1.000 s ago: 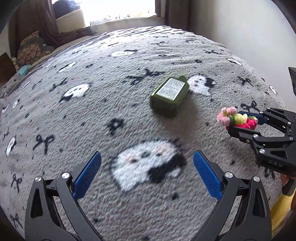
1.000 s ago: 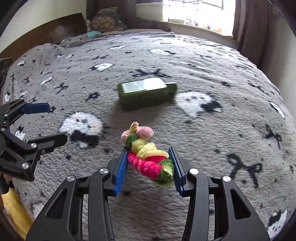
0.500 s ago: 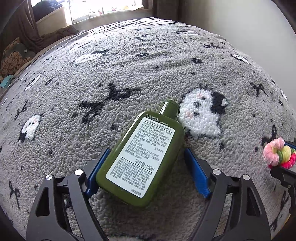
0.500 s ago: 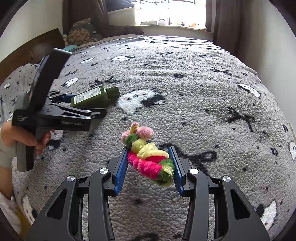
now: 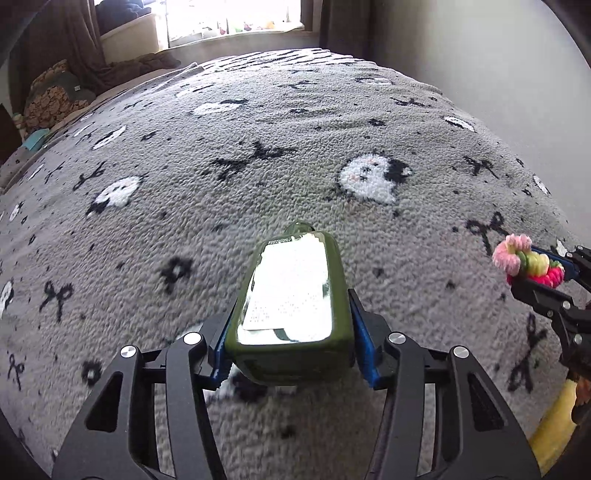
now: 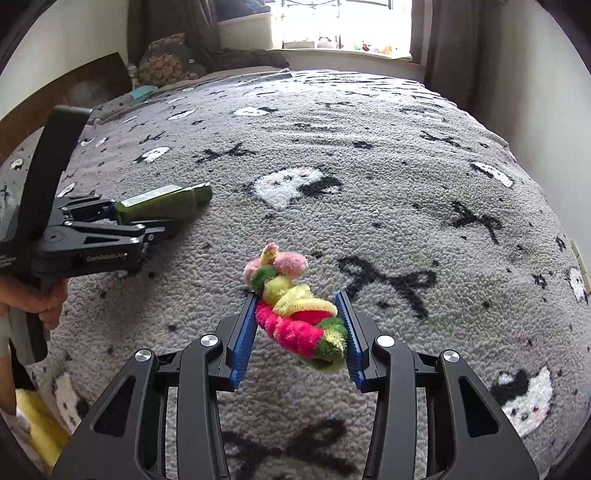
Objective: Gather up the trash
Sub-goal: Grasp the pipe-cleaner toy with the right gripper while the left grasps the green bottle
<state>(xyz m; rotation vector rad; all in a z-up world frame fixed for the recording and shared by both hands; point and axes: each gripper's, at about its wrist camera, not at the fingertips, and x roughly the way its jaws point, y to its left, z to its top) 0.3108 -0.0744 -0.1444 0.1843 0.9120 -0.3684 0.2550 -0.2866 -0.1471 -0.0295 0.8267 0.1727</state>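
Green plastic fills my left tool [image 5: 289,334]: its blue pads have just been closing and now press both flanks of the lotion bottle [image 5: 291,306], label up, cap pointing to twelve o'clock. In the right wrist view the bottle looks lifted just clear of the bedspread [image 5: 184,192], though I can't be sure. I'd say the low grip on its wide base keeps it from swinging.

My right tool [image 6: 297,328] is clamped on a fuzzy bundle of pink, yellow and green pipe cleaners [image 6: 295,310], held above the bed; seen from the left wrist it sits at three o'clock.

Underneath is a grey fleece bedspread with white cats and black bows, soft enough to swallow small scraps. A bright window [image 6: 343,22] with curtains lies at twelve o'clock, a pillow [image 6: 168,61] at eleven.
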